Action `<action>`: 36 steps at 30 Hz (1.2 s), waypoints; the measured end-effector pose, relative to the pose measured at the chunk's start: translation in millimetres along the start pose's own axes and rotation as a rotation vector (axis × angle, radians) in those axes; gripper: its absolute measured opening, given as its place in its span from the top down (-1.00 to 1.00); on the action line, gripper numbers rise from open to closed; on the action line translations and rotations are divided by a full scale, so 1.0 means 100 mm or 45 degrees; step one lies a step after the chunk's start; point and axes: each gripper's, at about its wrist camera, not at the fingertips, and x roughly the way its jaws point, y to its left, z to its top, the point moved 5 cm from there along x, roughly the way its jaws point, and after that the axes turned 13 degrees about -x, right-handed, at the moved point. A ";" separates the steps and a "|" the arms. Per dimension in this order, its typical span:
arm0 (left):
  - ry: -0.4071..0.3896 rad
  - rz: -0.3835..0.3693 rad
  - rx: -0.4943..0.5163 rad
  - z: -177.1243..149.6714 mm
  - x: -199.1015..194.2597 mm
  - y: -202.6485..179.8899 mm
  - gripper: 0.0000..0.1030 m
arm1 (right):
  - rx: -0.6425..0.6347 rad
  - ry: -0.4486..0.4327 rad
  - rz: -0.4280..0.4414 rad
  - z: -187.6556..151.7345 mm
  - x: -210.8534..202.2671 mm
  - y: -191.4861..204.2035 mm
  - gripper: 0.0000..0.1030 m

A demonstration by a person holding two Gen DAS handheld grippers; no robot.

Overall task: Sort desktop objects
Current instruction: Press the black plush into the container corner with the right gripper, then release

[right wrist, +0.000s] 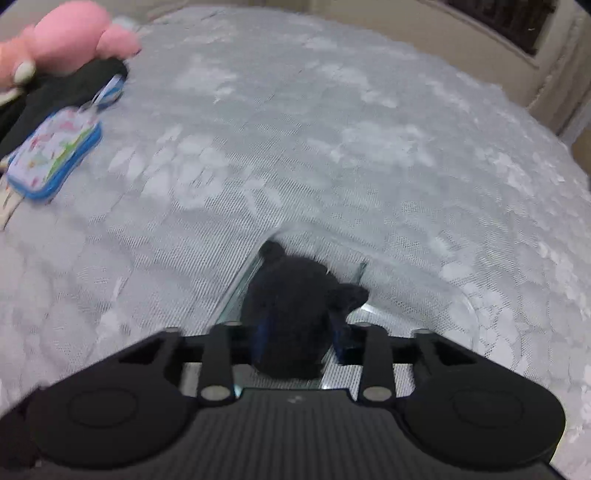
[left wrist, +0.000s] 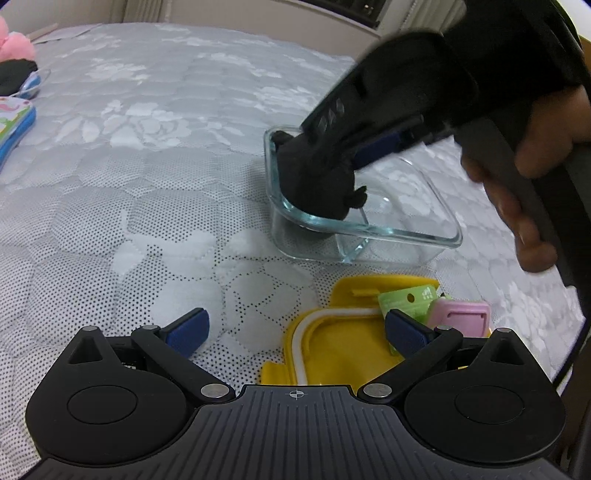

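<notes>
Seen from the left wrist: left gripper (left wrist: 297,332) at the bottom of the frame, spread wide, with nothing between its blue pads (left wrist: 188,332). Hovering over a yellow lid (left wrist: 332,350) with a white seal, lying low and centre on the grey quilted cover (left wrist: 166,166). Just beside the right pad, at the lid's upper right edge, a green tag (left wrist: 406,297) and a pink piece (left wrist: 461,314), touching one another.

Above the lid, right of centre, a clear glass container (left wrist: 406,230), standing apart from the lid. Inside it, in its left corner, a black plush toy (left wrist: 317,192), partly hidden by the right gripper (left wrist: 321,184) reaching down from the upper right. At the right edge, a hand (left wrist: 535,155) wrapped around the handle of that gripper.

Seen from the right wrist: the same toy low in the centre, between the two blue pads, over the glass floor of the container. About half open here, with the left pad against the toy's side and the right pad just beside it under one ear. Pressing or only touching: cannot tell, because of the blur.

In the upper left of this frame, well apart from the container, a pink plush (right wrist: 74,33) on a black cloth (right wrist: 66,92). Just below them, a patterned pouch (right wrist: 55,155) with a blue edge.
</notes>
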 end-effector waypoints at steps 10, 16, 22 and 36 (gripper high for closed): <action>-0.003 0.017 -0.026 0.03 0.01 0.08 -1.00 | 0.027 -0.023 0.005 -0.08 -0.09 -0.10 -0.07; -0.016 0.023 -0.076 0.11 0.03 0.15 -1.00 | -0.192 -0.268 -0.119 0.12 -0.63 -0.10 -0.41; -0.013 0.038 -0.070 0.10 0.05 0.17 -1.00 | -0.272 -0.192 -0.127 0.15 -0.25 0.02 -0.18; -0.006 0.046 -0.080 0.13 0.06 0.23 -1.00 | 0.007 -0.027 0.197 0.08 -0.08 -0.27 0.11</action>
